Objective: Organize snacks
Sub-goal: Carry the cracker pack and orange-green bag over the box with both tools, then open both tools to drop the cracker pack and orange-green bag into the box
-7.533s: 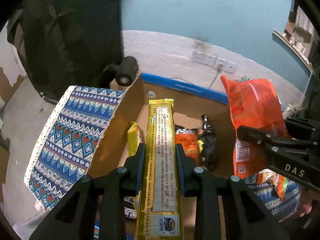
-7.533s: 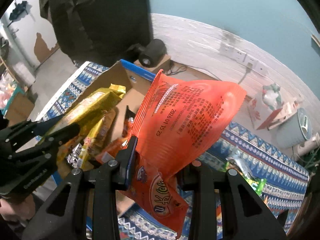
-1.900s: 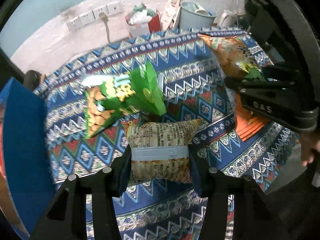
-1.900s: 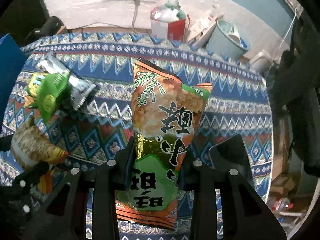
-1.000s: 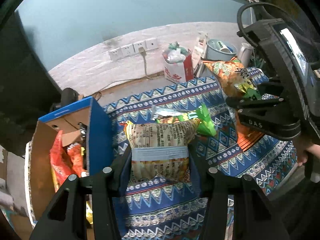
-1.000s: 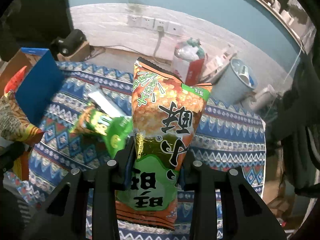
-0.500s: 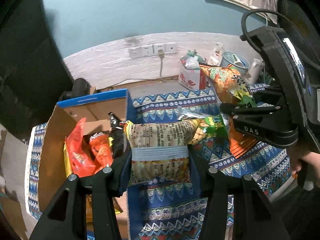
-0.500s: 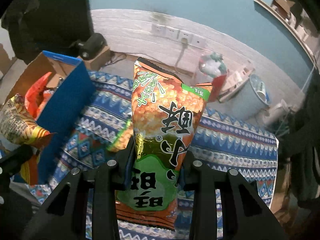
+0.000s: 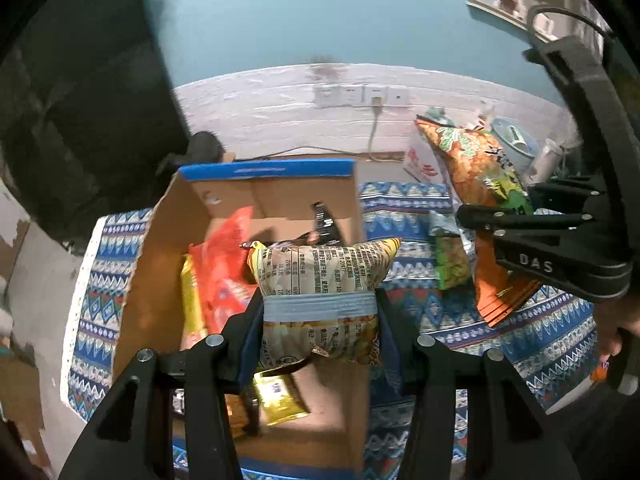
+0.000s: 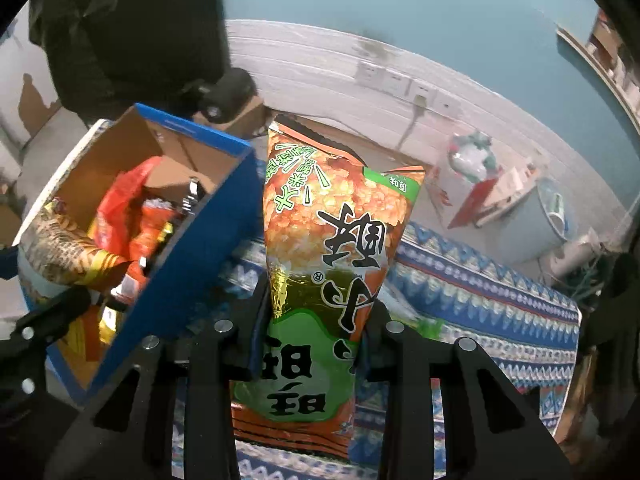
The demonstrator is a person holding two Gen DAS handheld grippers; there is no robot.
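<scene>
Left gripper clamps a tan printed snack pouch over the blue-edged cardboard box; right gripper pinches a tall orange-green snack bag.

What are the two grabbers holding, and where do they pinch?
The left gripper pinches the tan snack bag across its middle; the right gripper pinches the orange-and-green bag around its lower-middle part.

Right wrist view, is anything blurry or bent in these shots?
Right wrist view: the held orange snack bag is sharp, the cardboard box and wall smeared, straight lines bowed. Left wrist view: the tan snack bag is crisp, box contents blurred, corners black.
</scene>
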